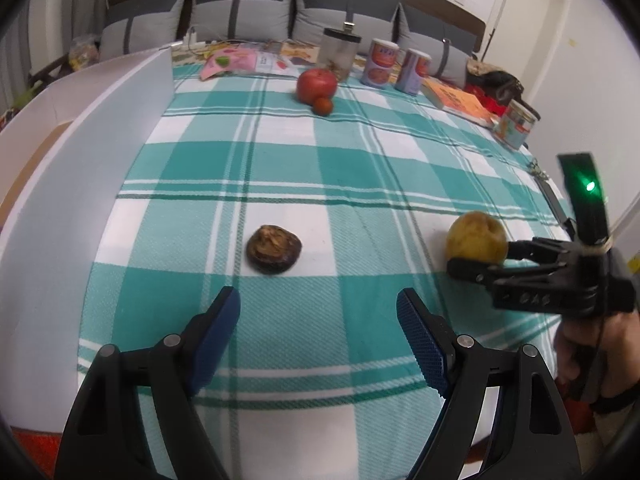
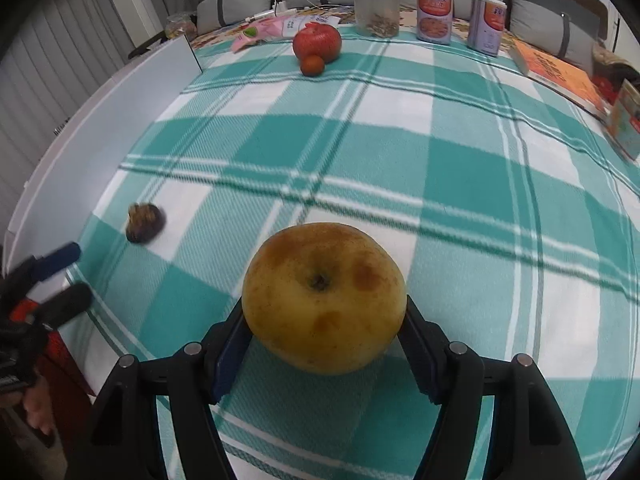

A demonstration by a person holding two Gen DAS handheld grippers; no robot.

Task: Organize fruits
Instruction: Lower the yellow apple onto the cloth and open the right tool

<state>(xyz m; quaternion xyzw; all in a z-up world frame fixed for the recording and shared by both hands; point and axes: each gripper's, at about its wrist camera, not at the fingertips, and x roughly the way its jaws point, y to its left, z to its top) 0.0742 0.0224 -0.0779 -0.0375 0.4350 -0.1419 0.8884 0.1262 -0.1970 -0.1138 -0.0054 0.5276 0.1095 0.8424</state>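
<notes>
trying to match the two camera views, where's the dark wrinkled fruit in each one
Left wrist view: the dark wrinkled fruit lies on the checked cloth just left of centre, ahead of the left gripper, whose jaws are open and empty.
Right wrist view: it sits far left, left of the yellow apple gripped by the right gripper.
Shared landmark: the red apple with a small red fruit against it.

At the bed's far edge you see a clear jar (image 2: pixel 376 8), two cans (image 2: pixel 435 12), grey cushions (image 1: pixel 240 12); an orange book (image 2: pixel 560 72) lies at its right edge.
</notes>
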